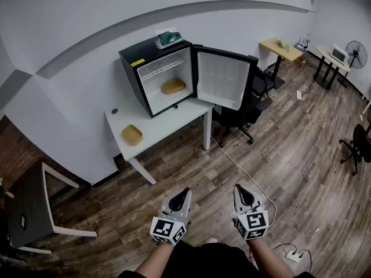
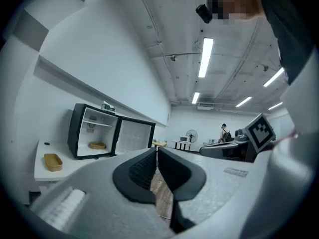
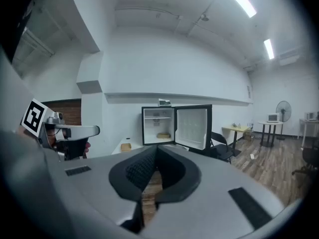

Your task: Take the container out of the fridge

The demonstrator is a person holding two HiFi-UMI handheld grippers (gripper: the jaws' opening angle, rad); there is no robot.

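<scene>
Left hand-held gripper [image 1: 185, 191] and right hand-held gripper [image 1: 238, 189] closed, empty, well apart from container [image 1: 173, 86] in fridge [image 1: 131, 68].

I count one black mini fridge [image 1: 134, 68], two tan containers [image 1: 173, 86] [image 1: 132, 134], one white tabletop [image 1: 174, 117], one standing fan [image 1: 355, 54] and two handheld tools [image 1: 184, 192] [image 1: 239, 189].

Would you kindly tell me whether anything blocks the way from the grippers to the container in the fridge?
Nothing visible does. The fridge door stands open, the container sits alone on the lower level, and only open floor lies between the table and the left gripper and right gripper.
</scene>
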